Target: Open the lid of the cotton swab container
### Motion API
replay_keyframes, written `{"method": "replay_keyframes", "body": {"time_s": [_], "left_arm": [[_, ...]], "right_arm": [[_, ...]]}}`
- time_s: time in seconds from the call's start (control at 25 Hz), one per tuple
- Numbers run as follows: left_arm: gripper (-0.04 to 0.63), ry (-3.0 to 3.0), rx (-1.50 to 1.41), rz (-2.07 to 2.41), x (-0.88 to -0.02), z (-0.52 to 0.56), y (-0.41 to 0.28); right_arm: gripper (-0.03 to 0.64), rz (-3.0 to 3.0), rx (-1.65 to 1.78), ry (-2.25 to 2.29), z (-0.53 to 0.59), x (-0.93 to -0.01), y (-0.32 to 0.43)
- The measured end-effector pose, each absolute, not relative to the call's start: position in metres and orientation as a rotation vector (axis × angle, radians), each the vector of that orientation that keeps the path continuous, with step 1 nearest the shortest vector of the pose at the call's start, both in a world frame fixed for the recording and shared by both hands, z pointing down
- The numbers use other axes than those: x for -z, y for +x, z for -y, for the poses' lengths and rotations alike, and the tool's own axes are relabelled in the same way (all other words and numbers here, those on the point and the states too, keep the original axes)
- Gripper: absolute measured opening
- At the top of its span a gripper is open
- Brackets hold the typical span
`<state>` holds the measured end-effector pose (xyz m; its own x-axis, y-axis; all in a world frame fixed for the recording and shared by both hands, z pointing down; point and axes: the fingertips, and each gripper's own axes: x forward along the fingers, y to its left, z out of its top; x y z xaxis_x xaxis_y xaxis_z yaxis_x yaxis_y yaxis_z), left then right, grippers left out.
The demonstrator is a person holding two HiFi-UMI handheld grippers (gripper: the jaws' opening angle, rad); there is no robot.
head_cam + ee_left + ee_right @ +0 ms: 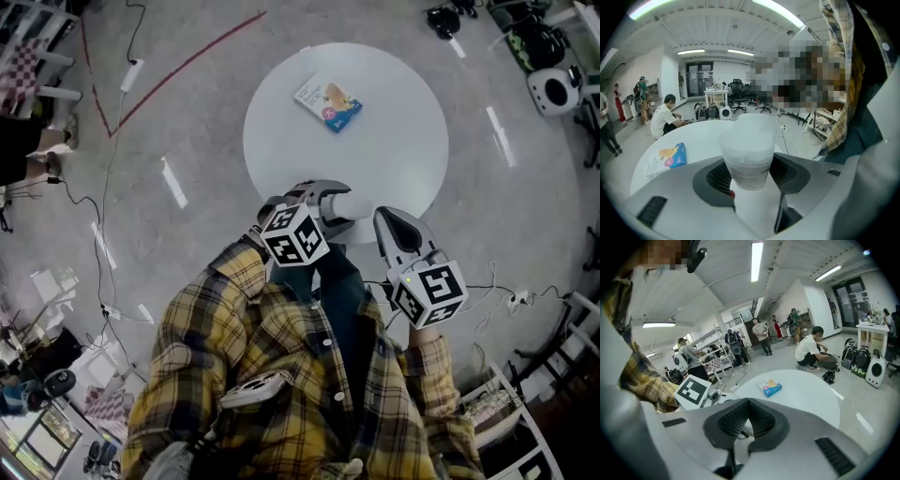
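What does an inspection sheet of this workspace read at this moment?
surface: round white table, mostly bare.
job's things: container, lid apparently on, between the left gripper's pads at the table's near edge.
clutter: one blue-and-white packet on the table.
grippers: left gripper shut on the container; right gripper shut, empty.
cables: leads and a power strip on the floor, left of the table.
surroundings: crouching person, office chairs, red line on the floor.

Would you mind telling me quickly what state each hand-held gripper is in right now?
Left hand-held gripper: closed on the cotton swab container.
Right hand-held gripper: closed, holding nothing.
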<state>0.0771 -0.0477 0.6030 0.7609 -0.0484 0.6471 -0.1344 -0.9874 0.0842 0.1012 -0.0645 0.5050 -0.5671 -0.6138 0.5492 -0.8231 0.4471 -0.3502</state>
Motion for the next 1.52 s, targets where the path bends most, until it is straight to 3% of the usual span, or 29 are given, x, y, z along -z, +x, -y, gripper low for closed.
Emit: {"method": "replay_keyframes", "body": {"time_s": [1.52], "left_arm": [[0.247, 2.895, -0.892, 0.246, -0.354, 0.012, 0.076]], "right_arm": [[0.015, 2.741, -0.336, 1.126, 0.061, -0.272, 0.080]]}}
